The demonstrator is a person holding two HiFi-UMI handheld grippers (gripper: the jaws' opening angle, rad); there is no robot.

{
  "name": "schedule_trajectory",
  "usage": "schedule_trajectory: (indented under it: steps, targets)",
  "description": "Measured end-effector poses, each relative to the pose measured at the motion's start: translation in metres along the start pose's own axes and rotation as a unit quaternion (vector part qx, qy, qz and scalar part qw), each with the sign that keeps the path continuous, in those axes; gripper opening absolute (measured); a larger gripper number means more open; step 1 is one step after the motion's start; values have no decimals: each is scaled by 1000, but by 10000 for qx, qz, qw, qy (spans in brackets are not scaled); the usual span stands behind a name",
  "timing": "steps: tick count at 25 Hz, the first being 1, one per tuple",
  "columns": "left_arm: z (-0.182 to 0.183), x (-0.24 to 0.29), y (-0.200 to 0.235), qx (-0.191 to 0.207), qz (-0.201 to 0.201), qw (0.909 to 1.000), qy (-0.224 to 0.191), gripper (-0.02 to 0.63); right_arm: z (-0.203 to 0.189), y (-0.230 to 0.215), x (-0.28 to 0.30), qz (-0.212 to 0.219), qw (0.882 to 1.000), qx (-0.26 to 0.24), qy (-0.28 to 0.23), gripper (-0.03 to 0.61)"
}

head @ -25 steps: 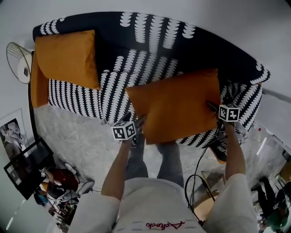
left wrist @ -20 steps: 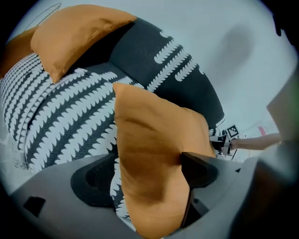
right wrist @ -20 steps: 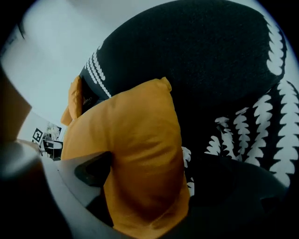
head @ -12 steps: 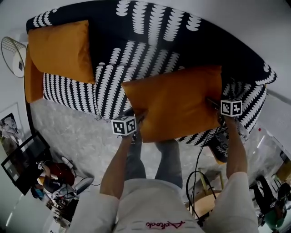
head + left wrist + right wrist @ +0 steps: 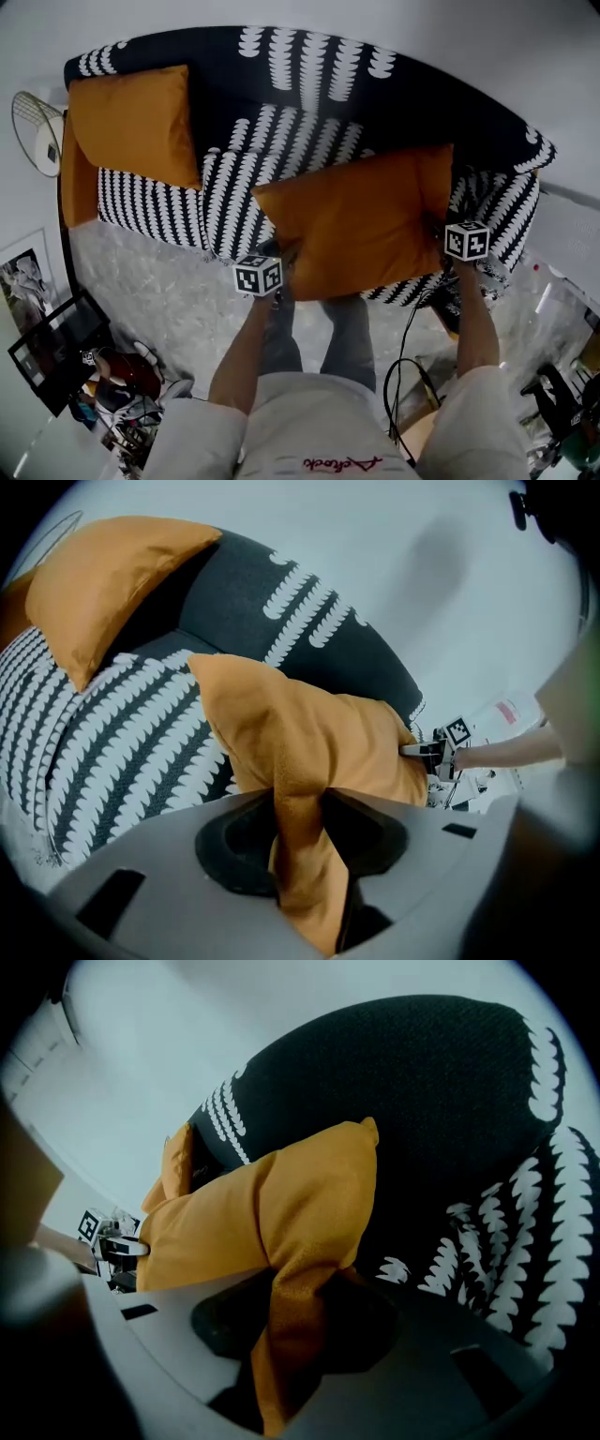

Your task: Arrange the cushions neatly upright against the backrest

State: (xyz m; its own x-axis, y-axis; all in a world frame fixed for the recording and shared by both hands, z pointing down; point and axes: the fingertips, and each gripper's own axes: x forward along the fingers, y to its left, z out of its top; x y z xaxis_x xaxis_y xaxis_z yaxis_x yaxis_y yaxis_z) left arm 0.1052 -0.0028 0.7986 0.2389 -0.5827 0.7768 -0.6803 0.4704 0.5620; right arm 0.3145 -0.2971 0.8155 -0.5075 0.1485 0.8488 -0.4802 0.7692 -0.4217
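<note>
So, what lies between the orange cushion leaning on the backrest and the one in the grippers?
Only bare patterned sofa seat, as the head view shows.

Dim, flat light is falling evenly; fisheye lenses are bending edges, darkening corners, blurring the nearest cushion (image 5: 302, 855) fold.

A large orange square fabric cushion (image 5: 356, 225) lies tilted over the right half of the black-and-white patterned sofa (image 5: 309, 84), its two near corners bunched into folds. A second orange cushion (image 5: 136, 122) leans upright at the sofa's left end, and a third orange cushion (image 5: 80, 178) stands beside it against the sofa's left arm
</note>
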Motion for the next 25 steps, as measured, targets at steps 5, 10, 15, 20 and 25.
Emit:
schedule_trajectory:
  steps: [5,10,15,20,25]
  targets:
    - [47,-19,-4,662,-12,9977,-156,166,8,21,-33,-168,9969,241,-735,158]
    - [103,-35,-5,1348,-81,9907,-173,167,7,44,-52,-334,9896,665,-1230,158]
    - [162,-35,-15,1797,-231,9827,-388,167,32,51,-69,-519,9787,865,-1787,160]
    - [246,-29,-38,2239,-373,9698,-888,167,100,36,-89,-695,9656,715,-2400,167]
    - [280,-13,-40,2412,-344,9655,-923,167,127,22,-85,-848,9662,628,-2351,177]
